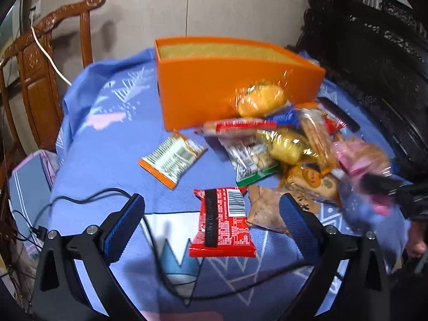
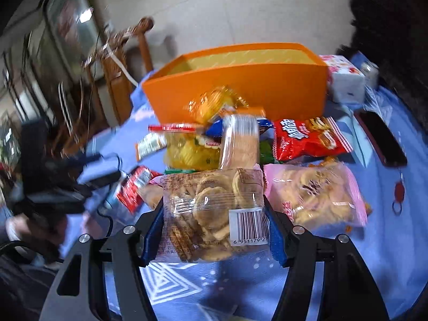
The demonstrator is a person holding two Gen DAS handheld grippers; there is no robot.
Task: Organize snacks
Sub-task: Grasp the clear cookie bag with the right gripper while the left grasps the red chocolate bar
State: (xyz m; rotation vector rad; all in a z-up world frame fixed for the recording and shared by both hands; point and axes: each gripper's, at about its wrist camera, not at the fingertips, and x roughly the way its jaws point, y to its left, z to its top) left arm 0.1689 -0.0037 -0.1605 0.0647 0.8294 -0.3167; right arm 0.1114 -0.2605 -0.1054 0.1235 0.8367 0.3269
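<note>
Snacks lie in a loose heap on a blue patterned cloth spread over the table (image 1: 107, 139), and sorting them into the orange box (image 1: 214, 91) appears barely begun, since the little of its interior that shows looks bare. Farthest left in the left wrist view, an orange-edged packet (image 1: 172, 157) lies apart from the pile, label side up. Next comes the left tool (image 1: 212, 223), its blue pads spread wide and pressing on nothing, with a red packet (image 1: 223, 222) flat on the cloth between them; it looks lined up for that pick but has not yet closed. Further right sits the heap itself: a yellow bun in clear wrap (image 1: 259, 97) leaning against the box front, a gold-wrapped piece (image 1: 285, 145) and a pink bag (image 1: 361, 155) at the far edge. In the right wrist view, the right tool (image 2: 214, 227) is pinching a clear bag of round biscuits (image 2: 211, 211), both blue pads against its sides. To its right lie a pink bag of crackers (image 2: 318, 195) and a red snack bag (image 2: 310, 139), with a dark phone (image 2: 382, 141) beyond. The step in hand seems to be lifting the biscuit bag; next it calls for carrying the bag up over the pile and the near wall of the orange box (image 2: 235, 88) before release, keeping the slippery wrap from sliding out.
</note>
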